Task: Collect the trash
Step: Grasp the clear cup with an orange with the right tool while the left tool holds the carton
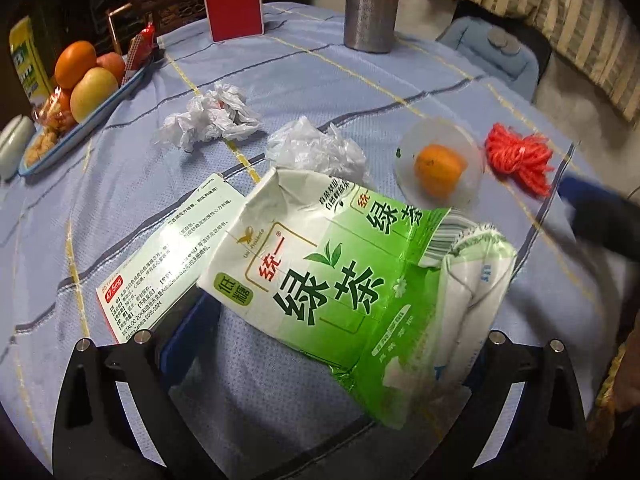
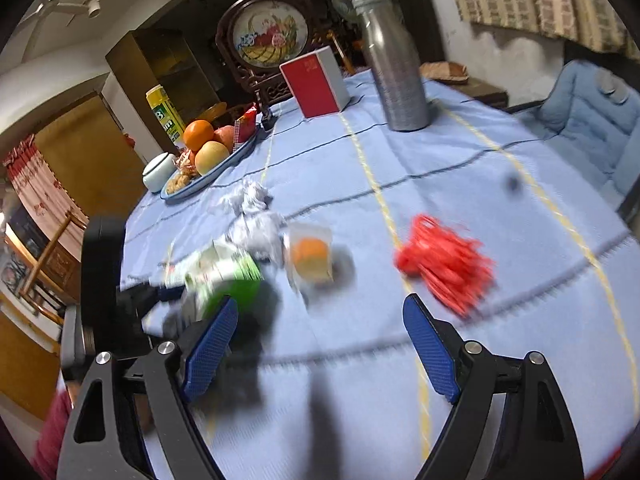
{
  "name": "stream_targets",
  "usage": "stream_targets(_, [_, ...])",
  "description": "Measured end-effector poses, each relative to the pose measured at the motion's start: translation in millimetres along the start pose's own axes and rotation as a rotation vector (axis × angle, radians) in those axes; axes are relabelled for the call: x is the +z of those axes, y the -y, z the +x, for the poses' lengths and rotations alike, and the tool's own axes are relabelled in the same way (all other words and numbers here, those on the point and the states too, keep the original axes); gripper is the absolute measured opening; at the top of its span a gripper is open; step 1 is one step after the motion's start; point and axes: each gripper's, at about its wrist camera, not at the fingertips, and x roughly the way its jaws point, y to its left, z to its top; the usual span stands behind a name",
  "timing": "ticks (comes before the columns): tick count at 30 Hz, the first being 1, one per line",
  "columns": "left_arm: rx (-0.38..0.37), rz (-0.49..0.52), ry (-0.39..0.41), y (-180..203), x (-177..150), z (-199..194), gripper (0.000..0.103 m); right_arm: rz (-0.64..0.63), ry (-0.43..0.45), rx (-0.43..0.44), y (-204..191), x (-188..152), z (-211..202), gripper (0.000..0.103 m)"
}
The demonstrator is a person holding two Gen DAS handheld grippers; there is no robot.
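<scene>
Trash here means first a crushed green tea carton point(image 1: 352, 276), which lies between the fingers of the left gripper point(image 1: 320, 360). One blue pad shows at the carton's lower left edge, while the other finger is hidden behind its crumpled right end, so I cannot tell whether the pads press on it or merely flank it. A white medicine box point(image 1: 160, 256) lies under the carton's left corner. Just beyond sit a crumpled clear plastic bag point(image 1: 316, 148) and, farther left, a wad of white plastic wrap point(image 1: 212, 114). To the right, a clear cup point(image 1: 440, 160) with an orange piece inside stands near a bundle of red string point(image 1: 518, 156).

The right gripper point(image 2: 320, 344) hangs above the blue checked tablecloth point(image 2: 460, 168) with its jaws spread wide and nothing between them. Its view is blurred. The red string point(image 2: 448, 264) lies just past its right finger, the cup ahead, the carton point(image 2: 232, 280) by its left finger.

At the far edge stand a steel bottle point(image 1: 372, 4), a red box point(image 1: 232, 2) and a tray of fruit point(image 1: 86, 76).
</scene>
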Motion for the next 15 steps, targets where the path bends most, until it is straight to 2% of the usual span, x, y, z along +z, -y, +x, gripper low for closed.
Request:
stream_targets(5, [-0.004,-0.014,0.0,-3.8,-0.7,0.3,0.097,0.046,-0.045,-0.001,3.1,18.0,41.6,0.071])
stream_targets(6, [-0.003,-0.014,0.0,-3.8,-0.5,0.5,0.097,0.055,-0.053,-0.002,4.7,19.5,47.4,0.06])
stream_targets(7, [-0.002,-0.014,0.0,-4.0,-0.4,0.5,0.097,0.067,-0.065,0.006,7.4,19.4,53.9,0.033])
stream_targets(9, [-0.001,-0.014,0.0,-3.5,-0.1,0.6,0.097,0.091,-0.054,0.019,11.0,18.1,51.9,0.031])
stream_targets(11, [-0.001,-0.014,0.0,-3.2,-0.1,0.6,0.097,0.06,0.016,-0.047,11.3,12.9,34.6,0.031])
stream_targets(15, [-0.005,-0.017,0.002,-3.8,-0.1,0.2,0.097,0.047,0.029,-0.09,21.3,1.5,16.7,0.031])
